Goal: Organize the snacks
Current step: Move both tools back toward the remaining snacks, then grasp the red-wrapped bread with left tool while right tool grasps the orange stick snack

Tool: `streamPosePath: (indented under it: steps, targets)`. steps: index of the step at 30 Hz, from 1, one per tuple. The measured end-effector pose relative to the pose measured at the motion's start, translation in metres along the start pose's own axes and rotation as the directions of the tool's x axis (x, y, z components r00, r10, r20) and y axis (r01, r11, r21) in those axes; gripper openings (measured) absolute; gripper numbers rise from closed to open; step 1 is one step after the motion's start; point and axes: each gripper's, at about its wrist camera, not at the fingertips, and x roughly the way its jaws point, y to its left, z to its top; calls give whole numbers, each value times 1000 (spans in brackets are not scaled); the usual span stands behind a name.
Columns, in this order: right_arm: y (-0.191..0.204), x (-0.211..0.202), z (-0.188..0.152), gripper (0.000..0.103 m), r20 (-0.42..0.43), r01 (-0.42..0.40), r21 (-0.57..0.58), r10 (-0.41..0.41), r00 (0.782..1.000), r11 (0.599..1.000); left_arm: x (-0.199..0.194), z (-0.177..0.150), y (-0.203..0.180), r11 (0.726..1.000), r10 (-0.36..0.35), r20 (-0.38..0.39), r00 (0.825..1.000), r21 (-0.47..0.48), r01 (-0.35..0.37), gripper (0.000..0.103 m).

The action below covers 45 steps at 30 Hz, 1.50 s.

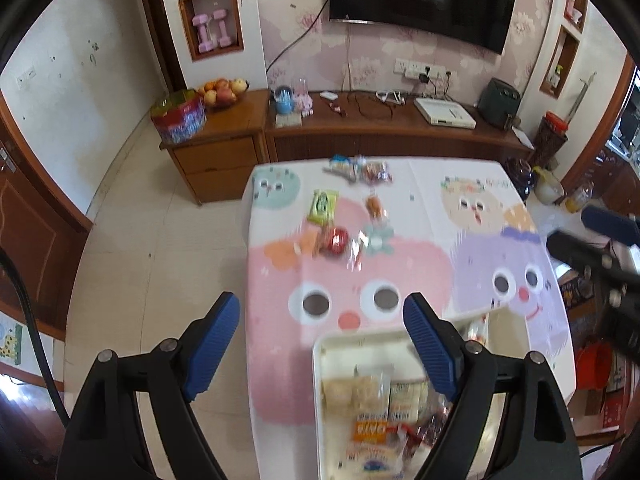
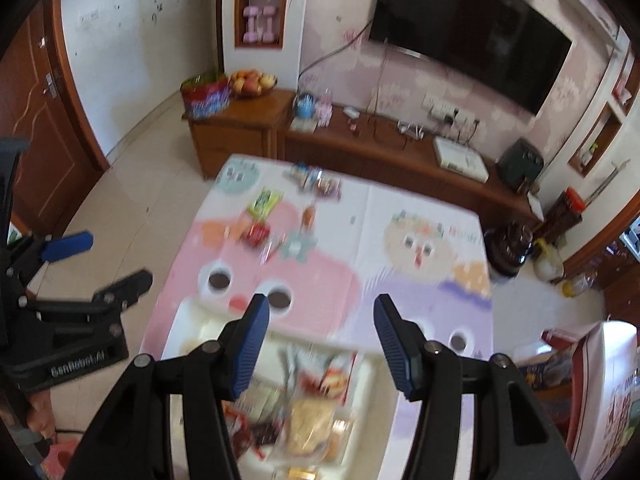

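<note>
Both tools hang above my counter (image 1: pixel 272 360) with nothing gripped. My left tool (image 1: pixel 320 312) has its blue pads (image 1: pixel 214 340) spread wide and bare, over the cartoon-print cloth at the near left of the counter. My right tool (image 2: pixel 318 322) is also released, its pads (image 2: pixel 250 346) parted with only air between them. From the right wrist view I can see the left tool (image 2: pixel 108 260) off to the side, clear of everything. From the left wrist view the right tool (image 1: pixel 596 236) shows at the right edge.

Largest of the task's things is the white tray (image 1: pixel 320 400) at the near end of the counter, below both tools. It already holds a heap of wrapped snacks: a pale cracker pack (image 1: pixel 356 394), an orange-labelled packet (image 1: pixel 370 430), and others too blurred for me to name.

Well apart from the tray, toward the far end, loose snacks lie scattered on the cloth. A pair of packets (image 1: pixel 358 170) sits at the far edge, touching. Nearer lies a green packet (image 1: pixel 322 206), with a small orange-brown snack (image 1: pixel 375 206) beside it. Closest to me in that group are a red wrapped piece (image 1: pixel 335 240) and a clear wrapper (image 1: pixel 357 248) just beside it
</note>
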Motion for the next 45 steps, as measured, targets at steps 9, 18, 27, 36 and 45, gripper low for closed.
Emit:
streamPosePath:
  steps: [9, 18, 27, 36, 45]
  targets:
    - [-34, 51, 93, 55, 25, -9, 43, 8, 1000, 999, 45, 65, 0, 998, 38, 1, 999, -43, -38, 84]
    - [-37, 174, 127, 55, -93, -118, 89, 126, 988, 989, 162, 91, 10, 992, 45, -169, 985, -111, -65, 84]
    - [-33, 303, 114, 55, -295, -206, 168, 248, 923, 964, 274, 68, 15, 968, -46, -392, 919, -246, -57, 84]
    - [-19, 377, 95, 55, -403, -198, 207, 268, 875, 958, 312, 54, 22, 895, -90, -405, 910, -434, -105, 84]
    - [0, 393, 88, 23, -417, -172, 143, 217, 882, 975, 331, 39, 31, 809, -82, -412, 908, -559, -180, 83]
